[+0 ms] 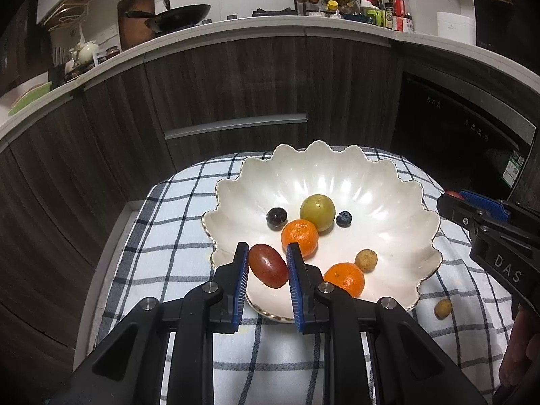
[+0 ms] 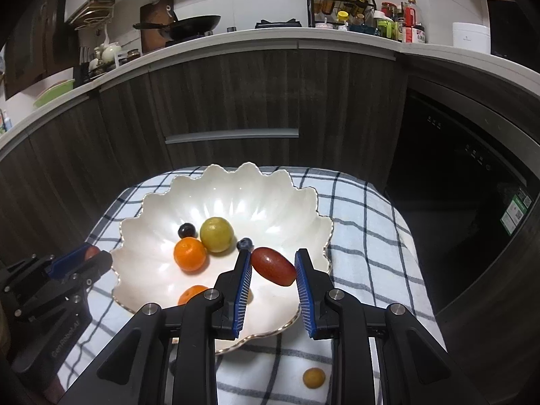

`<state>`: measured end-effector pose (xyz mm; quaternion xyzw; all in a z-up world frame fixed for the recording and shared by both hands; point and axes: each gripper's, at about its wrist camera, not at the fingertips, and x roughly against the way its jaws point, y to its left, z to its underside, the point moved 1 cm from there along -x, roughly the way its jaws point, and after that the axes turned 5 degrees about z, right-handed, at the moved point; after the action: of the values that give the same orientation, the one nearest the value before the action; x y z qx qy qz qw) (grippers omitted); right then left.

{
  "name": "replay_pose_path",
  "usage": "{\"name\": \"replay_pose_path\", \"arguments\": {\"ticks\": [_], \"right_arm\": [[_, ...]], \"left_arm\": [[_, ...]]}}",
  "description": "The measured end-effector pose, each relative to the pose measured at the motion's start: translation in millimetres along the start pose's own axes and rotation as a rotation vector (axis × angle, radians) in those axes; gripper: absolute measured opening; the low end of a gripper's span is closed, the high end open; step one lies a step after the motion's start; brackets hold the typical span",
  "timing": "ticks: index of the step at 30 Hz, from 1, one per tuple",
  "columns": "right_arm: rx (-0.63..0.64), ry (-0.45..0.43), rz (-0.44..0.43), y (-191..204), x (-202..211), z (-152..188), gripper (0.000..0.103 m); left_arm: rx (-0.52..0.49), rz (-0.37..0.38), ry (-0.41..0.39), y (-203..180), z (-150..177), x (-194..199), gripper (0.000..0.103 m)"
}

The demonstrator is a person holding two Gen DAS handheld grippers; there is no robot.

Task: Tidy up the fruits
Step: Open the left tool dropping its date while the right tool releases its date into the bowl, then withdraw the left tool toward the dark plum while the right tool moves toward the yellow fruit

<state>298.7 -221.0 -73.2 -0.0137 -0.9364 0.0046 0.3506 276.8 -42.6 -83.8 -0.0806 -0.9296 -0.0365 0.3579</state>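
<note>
**Two red fruits held over the bowl, one stray on the cloth**

The left gripper [image 1: 267,247] was closed to a narrow gap on a red oval fruit [image 1: 268,265], both blue pads pressing its sides, and hung over the near rim of the scalloped white bowl [image 1: 317,146]. The right gripper [image 2: 272,253] was closed the same way on a second red oval fruit [image 2: 273,266], which sat tilted between the pads, above the bowl's right-hand part.

Just ahead of the left gripper lay a mandarin [image 1: 299,238]. A second mandarin [image 1: 345,278] lay close on the gripper's right. Further ahead were a dark grape [image 1: 276,217], a green round fruit [image 1: 317,216] and a blueberry [image 1: 344,218]. A small tan fruit [image 1: 366,260] sat to the right inside the bowl. A stray tan fruit [image 1: 442,308] lay outside it on the checked cloth [image 1: 168,236], near and to the right of the right gripper.

Counted: two red oval fruits, two mandarins, two tan fruits, and one each of grape, green fruit and blueberry. That made six pieces in the bowl, two held and one on the cloth.

Likely risks: both red fruits look smooth and rounded, so a tilted hold could let one squirt out, and a hard squeeze might split the skin. Dropped from height, either could bounce off the sloping wall or knock the mandarins and blueberry rolling. The two grippers were near each other over one bowl and could collide. The stray fruit could roll off the cloth if nudged
</note>
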Motion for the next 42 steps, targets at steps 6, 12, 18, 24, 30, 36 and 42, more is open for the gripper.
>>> {"name": "replay_pose_path", "arguments": {"ticks": [6, 12, 18, 24, 30, 36, 42], "right_arm": [[0.006, 0.001, 0.011, -0.5, -9.1, -5.1, 0.028], [0.013, 0.0, 0.016, 1.2, -17.3, -10.6, 0.028], [0.021, 0.001, 0.016, 5.0, -23.5, -14.1, 0.028], [0.026, 0.007, 0.021, 7.4, -28.8, -16.3, 0.028], [0.023, 0.018, 0.026, 7.6, -31.6, -17.7, 0.029], [-0.003, 0.004, 0.072, 1.5, -29.0, -18.8, 0.071], [-0.017, -0.002, 0.09, -5.9, -25.6, -19.4, 0.073]], "left_arm": [[-0.001, 0.002, 0.003, 2.6, -3.4, -7.6, 0.023], [0.012, 0.001, 0.009, 7.5, -7.8, -17.5, 0.023], [0.016, 0.007, 0.018, 10.5, -11.0, -27.3, 0.023], [0.017, 0.021, 0.029, 12.6, -11.9, -36.1, 0.024], [0.025, 0.012, 0.016, 14.0, -11.0, -32.5, 0.053], [0.017, -0.008, 0.008, 14.2, -11.2, -29.7, 0.059], [-0.001, -0.02, -0.019, 9.5, -12.9, -22.1, 0.073]]}}
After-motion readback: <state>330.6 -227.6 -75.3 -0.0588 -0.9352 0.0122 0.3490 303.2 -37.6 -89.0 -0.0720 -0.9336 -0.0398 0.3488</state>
